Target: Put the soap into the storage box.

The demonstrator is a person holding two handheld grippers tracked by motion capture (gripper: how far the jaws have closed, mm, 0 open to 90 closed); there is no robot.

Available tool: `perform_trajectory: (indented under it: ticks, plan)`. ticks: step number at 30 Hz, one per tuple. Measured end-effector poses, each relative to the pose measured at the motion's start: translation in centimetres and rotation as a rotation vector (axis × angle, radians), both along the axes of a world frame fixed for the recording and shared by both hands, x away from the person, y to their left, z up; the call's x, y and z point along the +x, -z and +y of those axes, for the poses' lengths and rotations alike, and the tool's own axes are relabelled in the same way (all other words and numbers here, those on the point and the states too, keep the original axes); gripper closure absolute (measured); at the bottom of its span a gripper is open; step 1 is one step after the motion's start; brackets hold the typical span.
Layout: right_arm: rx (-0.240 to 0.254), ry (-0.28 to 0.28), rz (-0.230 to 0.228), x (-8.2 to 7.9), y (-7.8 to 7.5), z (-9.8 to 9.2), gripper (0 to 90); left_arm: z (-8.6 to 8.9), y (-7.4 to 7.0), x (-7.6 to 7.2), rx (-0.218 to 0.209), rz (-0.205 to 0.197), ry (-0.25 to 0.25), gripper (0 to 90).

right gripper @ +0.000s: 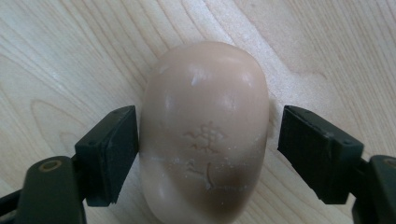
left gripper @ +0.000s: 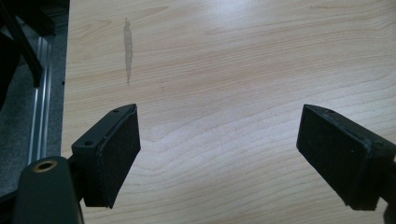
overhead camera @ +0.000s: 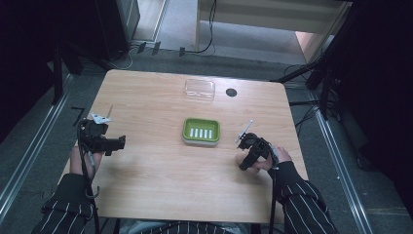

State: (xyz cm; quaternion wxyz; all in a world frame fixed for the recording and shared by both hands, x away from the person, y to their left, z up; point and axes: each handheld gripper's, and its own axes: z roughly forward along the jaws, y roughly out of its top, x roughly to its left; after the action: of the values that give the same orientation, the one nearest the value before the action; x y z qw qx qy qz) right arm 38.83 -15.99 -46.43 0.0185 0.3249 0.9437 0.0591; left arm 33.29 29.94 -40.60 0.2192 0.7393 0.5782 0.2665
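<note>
- Tabletop [overhead camera: 160, 190]: pale wood-grain rectangle, seen from above; the person's striped sleeves enter at 6 o'clock.
- Clear lid [overhead camera: 199, 89]: transparent, shallow, lying toward 12 o'clock, well apart from the dish.
- Green soap dish [overhead camera: 201, 130]: at the centre, with a slotted white insert; nothing in it.
- Dark round spot [overhead camera: 231, 92]: just beside the lid, at about 1 o'clock; I cannot tell what it is.
- Soap bar [right gripper: 205, 135]: beige oval with embossed marks, lying on the wood at about 4 o'clock, between the jaws of the right tongs.
- Right tongs [right gripper: 205, 154]: jaws partly spread around the bar's waist. One pad sits against or just at the soap's side; the other stands off with a narrow gap. Not yet pinching.
- Left tongs [left gripper: 219, 158]: at 9 o'clock, jaws spread wide over bare wood, holding and touching nothing.
- Step in hand, as judged: gripping the soap, probably for the dish. Advice: centre the bar so both pads meet it together, close across the widest part, squeeze gently, since soap is likely slippery and may squirt out forward.
</note>
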Motion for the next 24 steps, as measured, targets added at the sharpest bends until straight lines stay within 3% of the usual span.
perform_trajectory:
  ticks: [9,24]
  plan:
    - [0.012,-0.009,0.008,-0.07,0.03,0.09,31.1,0.03,-0.01,0.01,0.001,-0.001,-0.001,14.3]
    - [-0.004,-0.014,0.010,-0.10,0.38,0.07,30.4,0.09,-0.01,-0.02,0.000,-0.004,-0.003,14.3]
